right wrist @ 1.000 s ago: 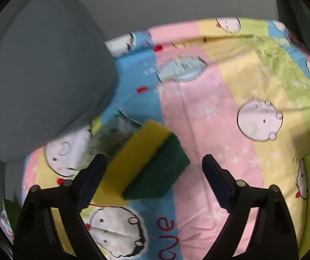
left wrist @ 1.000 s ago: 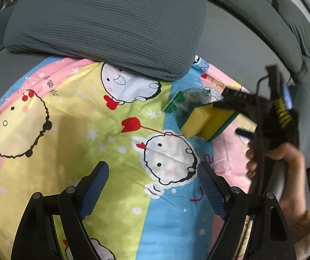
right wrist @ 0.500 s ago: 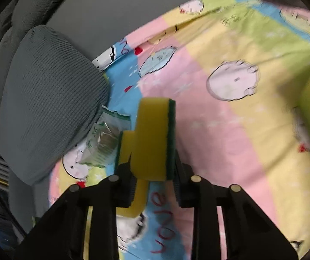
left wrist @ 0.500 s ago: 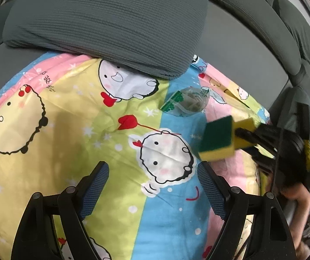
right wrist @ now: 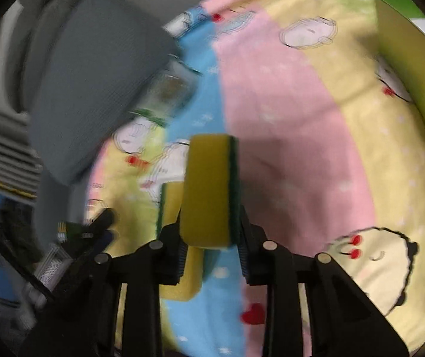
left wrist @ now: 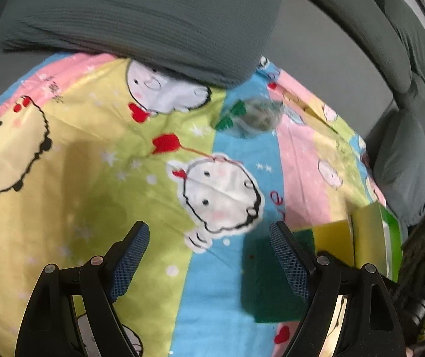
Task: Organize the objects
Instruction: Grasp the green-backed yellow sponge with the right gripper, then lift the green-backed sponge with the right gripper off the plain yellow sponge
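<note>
A yellow sponge with a green scouring side (right wrist: 209,190) stands on edge between the pads of my right gripper (right wrist: 211,232). The jaws are opening slightly, but the pads still press on it. A second yellow-green sponge (right wrist: 170,205) hangs just behind it on the left and lower; its hold is unclear. The left wrist view shows these sponges (left wrist: 271,285) low on the right, above the cartoon blanket (left wrist: 93,163). My left gripper (left wrist: 209,232) hovers open over the blanket with nothing between its fingers.
A crumpled clear plastic bag with green print (left wrist: 251,117) lies on the blanket near a large grey cushion (left wrist: 141,15). More grey cushions (left wrist: 402,160) line the right side. A yellow-green wall (right wrist: 405,74) rises at the blanket's right edge.
My right gripper shut on the sponges beside the plastic bag, lifted them and carried them towards the lower right of the left wrist view. The left gripper stayed put.
</note>
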Available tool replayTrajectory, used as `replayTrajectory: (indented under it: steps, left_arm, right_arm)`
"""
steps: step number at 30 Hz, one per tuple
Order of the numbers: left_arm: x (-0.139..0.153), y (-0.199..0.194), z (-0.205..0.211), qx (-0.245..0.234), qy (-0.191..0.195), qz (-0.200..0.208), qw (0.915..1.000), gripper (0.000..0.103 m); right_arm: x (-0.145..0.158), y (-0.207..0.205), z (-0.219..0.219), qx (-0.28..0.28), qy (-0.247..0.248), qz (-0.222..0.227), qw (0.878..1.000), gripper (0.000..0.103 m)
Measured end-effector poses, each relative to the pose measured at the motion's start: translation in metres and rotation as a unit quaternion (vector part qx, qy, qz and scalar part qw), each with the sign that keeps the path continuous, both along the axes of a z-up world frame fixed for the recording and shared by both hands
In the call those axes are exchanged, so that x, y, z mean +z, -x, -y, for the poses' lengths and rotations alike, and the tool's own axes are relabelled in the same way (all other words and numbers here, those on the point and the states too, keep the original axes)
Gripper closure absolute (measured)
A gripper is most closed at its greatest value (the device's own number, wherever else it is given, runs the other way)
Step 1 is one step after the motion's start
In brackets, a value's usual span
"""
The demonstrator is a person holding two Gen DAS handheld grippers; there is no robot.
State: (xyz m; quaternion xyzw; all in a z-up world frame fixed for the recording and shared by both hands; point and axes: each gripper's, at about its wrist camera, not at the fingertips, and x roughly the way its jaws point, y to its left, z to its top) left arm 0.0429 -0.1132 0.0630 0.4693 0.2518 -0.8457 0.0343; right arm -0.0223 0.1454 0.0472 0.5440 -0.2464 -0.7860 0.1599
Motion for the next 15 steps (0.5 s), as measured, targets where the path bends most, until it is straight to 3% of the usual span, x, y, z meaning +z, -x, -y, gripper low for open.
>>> replayTrajectory:
  steps: [3,4,8,10,15]
  left_arm:
    - [-0.006,0.003,-0.010,-0.026,-0.005,0.015,0.9995,0.019]
    - [-0.008,0.004,-0.012,-0.033,-0.007,0.019,0.9993,0.019]
    - [-0.014,0.007,-0.027,-0.062,-0.014,0.032,0.9975,0.019]
    - [-0.016,0.008,-0.033,-0.075,-0.025,0.037,0.9962,0.019]
    - [-0.016,0.007,-0.046,-0.111,-0.062,0.033,0.9913,0.019]
  right_arm:
    - [-0.002,0.003,-0.008,-0.016,0.004,0.004,1.000,0.069]
    - [-0.001,0.002,-0.010,-0.017,-0.001,0.009,1.000,0.062]
    - [0.007,0.001,-0.021,-0.050,-0.070,0.001,0.996,0.044]
    - [0.012,0.004,-0.029,-0.067,-0.087,-0.018,0.994,0.044]
    - [0.028,-0.002,-0.041,-0.061,-0.070,-0.055,0.994,0.044]
